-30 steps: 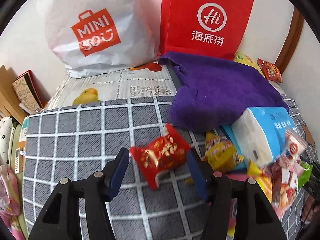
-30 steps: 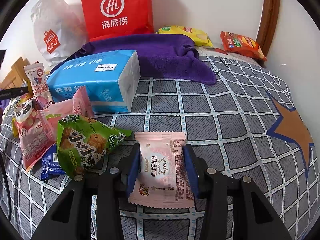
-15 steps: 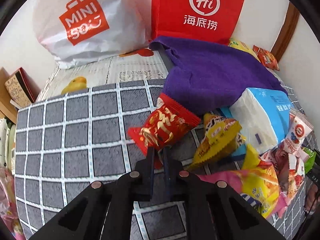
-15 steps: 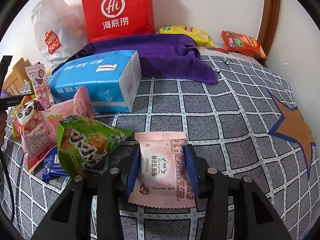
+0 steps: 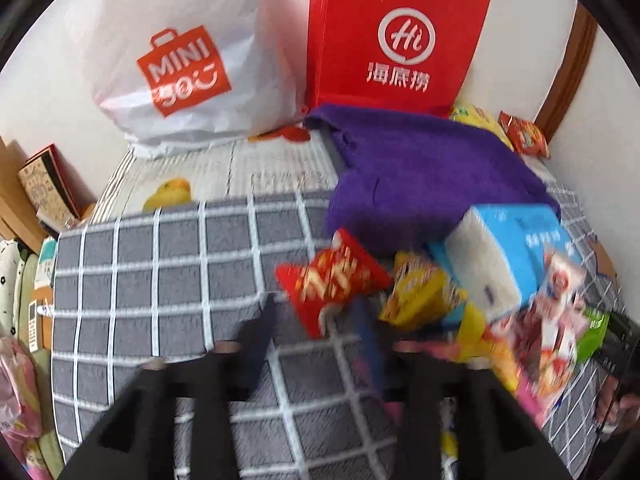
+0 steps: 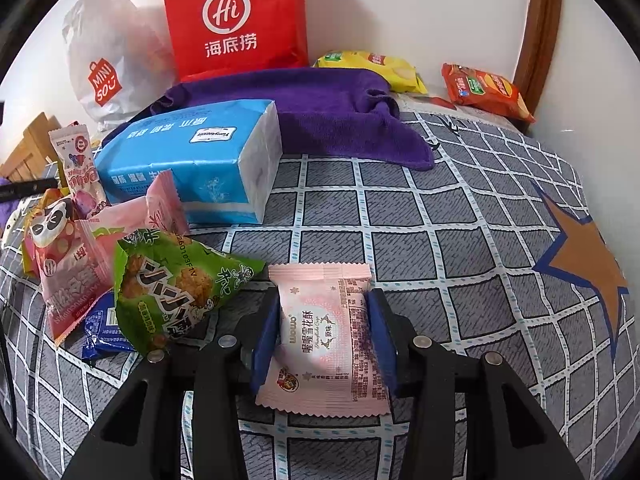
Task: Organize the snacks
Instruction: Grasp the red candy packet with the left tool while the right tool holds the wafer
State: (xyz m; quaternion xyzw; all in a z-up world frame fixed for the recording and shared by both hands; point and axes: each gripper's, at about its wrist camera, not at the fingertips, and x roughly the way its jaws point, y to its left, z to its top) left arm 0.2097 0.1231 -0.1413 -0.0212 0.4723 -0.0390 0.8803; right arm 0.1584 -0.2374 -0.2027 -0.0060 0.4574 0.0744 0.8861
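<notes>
Pink foil-film snack packet (image 6: 326, 336), flat and rectangular with crimped ends, lies on the grey checked quilt (image 6: 460, 216) and is clamped at its two long sides by the blue pads of the right gripper (image 6: 322, 334). A puffed green crinkle-film packet (image 6: 172, 284) touches the gripper's left finger; beyond it towards the quilt's left edge lies a loose heap of glossy pink and blue packets. A soft blue plastic-wrapped tissue brick (image 6: 196, 160) sits behind the heap, against a folded purple terry cloth (image 6: 320, 116).

Left gripper (image 5: 316, 340), blurred, stands with jaws parted, having just been opening. The lower corner of the shiny red pillow packet (image 5: 334, 278) reaches between its fingertips, pads clear of it; the packet rests on the quilt beside a yellow crinkled packet (image 5: 424, 292).

At the quilt's far edge, against the wall: a stiff red paper bag (image 5: 394, 40) and a limp white plastic bag (image 5: 180, 64); yellow (image 6: 376, 70) and orange (image 6: 484, 88) crisp packets occupy the far right corner.
</notes>
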